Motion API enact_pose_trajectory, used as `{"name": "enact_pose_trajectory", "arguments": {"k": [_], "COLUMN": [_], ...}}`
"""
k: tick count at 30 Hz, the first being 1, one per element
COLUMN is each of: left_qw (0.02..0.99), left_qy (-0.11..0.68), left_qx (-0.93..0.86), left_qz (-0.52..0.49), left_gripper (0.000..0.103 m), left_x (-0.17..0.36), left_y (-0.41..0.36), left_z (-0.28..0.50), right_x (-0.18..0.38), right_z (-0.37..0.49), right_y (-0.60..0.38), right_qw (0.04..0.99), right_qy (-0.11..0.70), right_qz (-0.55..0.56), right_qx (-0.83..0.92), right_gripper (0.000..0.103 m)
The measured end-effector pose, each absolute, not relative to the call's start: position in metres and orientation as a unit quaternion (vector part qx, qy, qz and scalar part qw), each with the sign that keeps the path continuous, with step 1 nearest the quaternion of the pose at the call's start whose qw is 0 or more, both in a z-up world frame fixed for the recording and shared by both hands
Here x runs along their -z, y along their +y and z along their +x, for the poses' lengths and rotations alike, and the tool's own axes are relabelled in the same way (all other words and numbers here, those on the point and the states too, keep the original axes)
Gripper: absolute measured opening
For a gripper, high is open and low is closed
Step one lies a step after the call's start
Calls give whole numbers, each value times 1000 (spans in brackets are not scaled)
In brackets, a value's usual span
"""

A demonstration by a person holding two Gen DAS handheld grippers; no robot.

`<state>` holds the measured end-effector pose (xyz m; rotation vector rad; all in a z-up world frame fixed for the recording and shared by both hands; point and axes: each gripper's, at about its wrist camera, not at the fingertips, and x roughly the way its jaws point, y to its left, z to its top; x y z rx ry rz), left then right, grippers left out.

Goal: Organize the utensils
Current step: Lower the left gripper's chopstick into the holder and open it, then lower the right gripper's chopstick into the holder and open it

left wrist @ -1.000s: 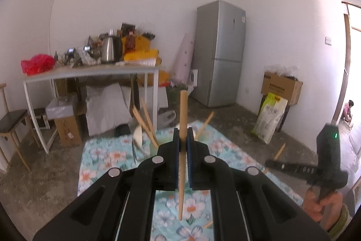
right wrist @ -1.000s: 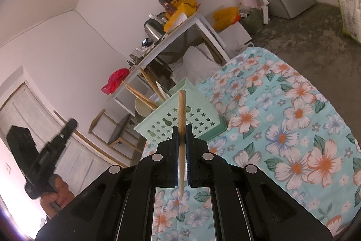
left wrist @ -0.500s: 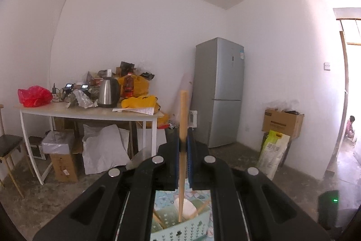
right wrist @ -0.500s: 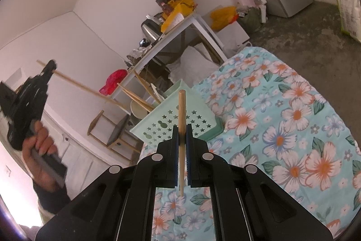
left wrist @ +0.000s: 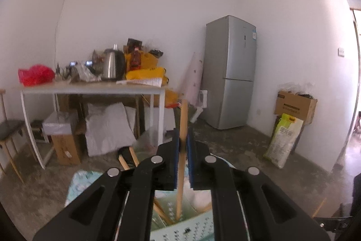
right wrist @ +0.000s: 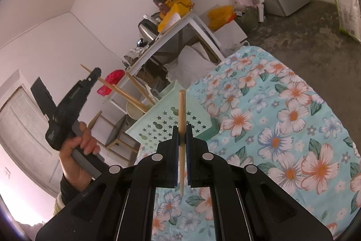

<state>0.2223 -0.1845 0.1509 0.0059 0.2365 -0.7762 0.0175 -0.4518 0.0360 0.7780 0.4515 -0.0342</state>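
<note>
Wrist views, shared basket [left wrist: 180,232]

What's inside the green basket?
Wooden chopsticks lean out of the green basket, and something white and round, maybe a bowl, sits inside. The basket's wall hides the bottom, so anything lower stays unseen.

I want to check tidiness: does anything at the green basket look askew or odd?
Yes. The chopsticks in the green basket lean at different angles and stick out far over its rim, beside a bowl. Nothing looks spilled or broken.
</note>
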Motion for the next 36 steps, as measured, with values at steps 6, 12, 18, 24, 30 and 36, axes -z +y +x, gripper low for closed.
{"name": "enact_pose_trajectory", "arguments": {"k": [6, 12, 18, 24, 30, 36], "left_qw": [915, 912, 912, 907, 906, 914], "left_qy": [117, 118, 146, 205, 253, 266], "left_qx": [386, 392, 383, 367, 340, 306], "left_qz": [-22, -28, -8, 7, 5, 16], "left_gripper": [24, 35, 52, 72, 90, 97], "left_x": [-153, -162, -152, -118, -86, -66], "left_y": [-161, -136, -111, -89, -73, -61], "left_z": [207, 186, 165, 144, 128, 118], "right_x": [-42, -63, -119, -178, -193, -178], "right_z": [14, 7, 9, 32, 78, 124], "right_y": [-450, -444, -433, -408, -392, -379], "right_qw": [904, 919, 952, 983, 991, 993], "right_qy": [214, 196, 142, 79, 72, 99], "right_qz": [370, 342, 272, 169, 111, 60], "right_qx": [16, 15, 0, -9, -12, -6], "right_gripper": [4, 4, 4, 4, 4, 4]}}
